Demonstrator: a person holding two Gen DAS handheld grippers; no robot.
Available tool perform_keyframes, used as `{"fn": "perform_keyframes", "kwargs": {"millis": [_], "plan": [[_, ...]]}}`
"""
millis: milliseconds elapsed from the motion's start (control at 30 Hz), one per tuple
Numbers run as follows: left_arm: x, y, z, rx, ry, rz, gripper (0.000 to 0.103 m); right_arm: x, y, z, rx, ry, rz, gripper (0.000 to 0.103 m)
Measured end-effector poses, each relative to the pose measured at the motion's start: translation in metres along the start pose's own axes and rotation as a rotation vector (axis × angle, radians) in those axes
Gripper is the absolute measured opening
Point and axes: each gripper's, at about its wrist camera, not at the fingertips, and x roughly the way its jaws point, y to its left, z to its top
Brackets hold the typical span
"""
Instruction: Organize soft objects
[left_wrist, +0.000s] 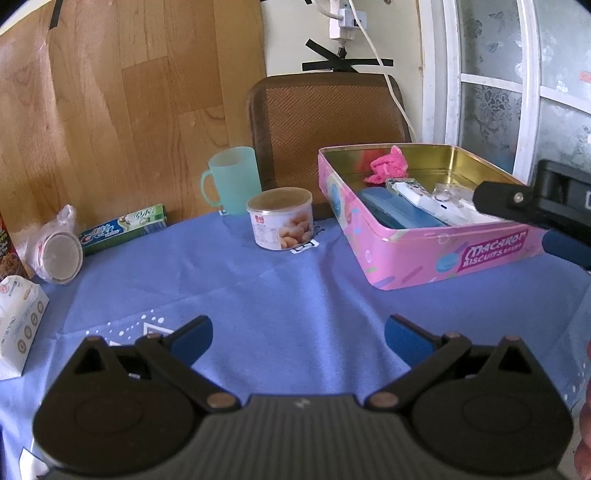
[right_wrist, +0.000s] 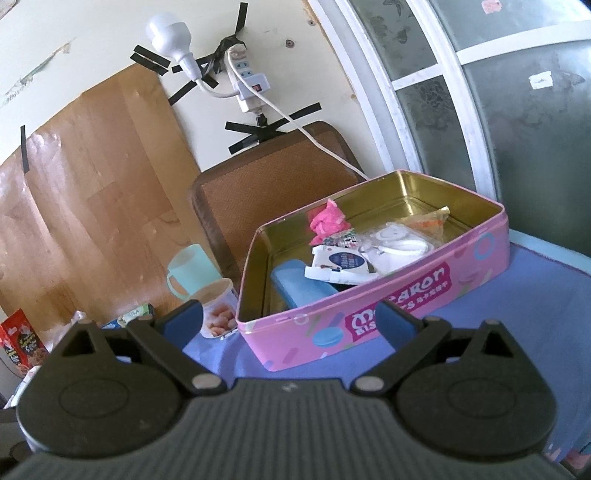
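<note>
A pink macaron biscuit tin (left_wrist: 447, 258) (right_wrist: 369, 321) stands open on the blue tablecloth at the right. Inside lie a crumpled pink cloth (left_wrist: 388, 166) (right_wrist: 327, 221), a blue case (left_wrist: 399, 212) (right_wrist: 301, 286), white packets (right_wrist: 340, 264) and clear bags. My left gripper (left_wrist: 297, 338) hovers open over bare cloth, well short of the tin, with nothing between its fingers. My right gripper (right_wrist: 288, 319) is open too, raised just in front of the tin's near wall; its body (left_wrist: 554, 206) juts in at the right edge of the left wrist view.
A teal mug (left_wrist: 231, 181) (right_wrist: 186, 273), a snack tub (left_wrist: 280, 218) (right_wrist: 218, 312), a toothpaste box (left_wrist: 122, 229), a bagged lid (left_wrist: 55, 251) and a tissue pack (left_wrist: 18, 325) line the left and back. A brown chair back (left_wrist: 328, 118) stands behind the table.
</note>
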Motion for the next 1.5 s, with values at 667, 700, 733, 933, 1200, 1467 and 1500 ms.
{"fn": "perform_keyframes", "kwargs": {"millis": [667, 700, 733, 933, 1200, 1467, 1500], "plan": [[0.0045, 0.0067, -0.0021, -0.028, 0.014, -0.006, 0.103, 0.0022, 0.0007, -0.0018, 0.013, 0.01, 0.0, 0.101], [0.0043, 0.007, -0.0024, -0.029, 0.013, -0.006, 0.103, 0.0019, 0.0004, -0.0017, 0.012, 0.009, -0.001, 0.101], [0.0043, 0.0071, -0.0025, -0.03, 0.014, -0.006, 0.103, 0.0016, -0.0007, -0.0013, 0.014, 0.009, 0.001, 0.101], [0.0061, 0.0073, -0.0013, -0.034, 0.02, -0.009, 0.103, -0.0012, 0.0006, -0.0011, 0.012, -0.01, 0.006, 0.101], [0.0071, 0.0073, -0.002, -0.036, 0.025, -0.013, 0.103, -0.0049, 0.0027, -0.0014, 0.0, -0.035, 0.01, 0.101], [0.0074, 0.0093, -0.003, -0.046, 0.025, -0.017, 0.103, -0.002, 0.0048, -0.005, 0.0, -0.012, 0.006, 0.1], [0.0077, 0.0099, -0.003, -0.049, 0.026, -0.02, 0.103, -0.0016, 0.0053, -0.0056, -0.002, -0.01, 0.006, 0.1]]}}
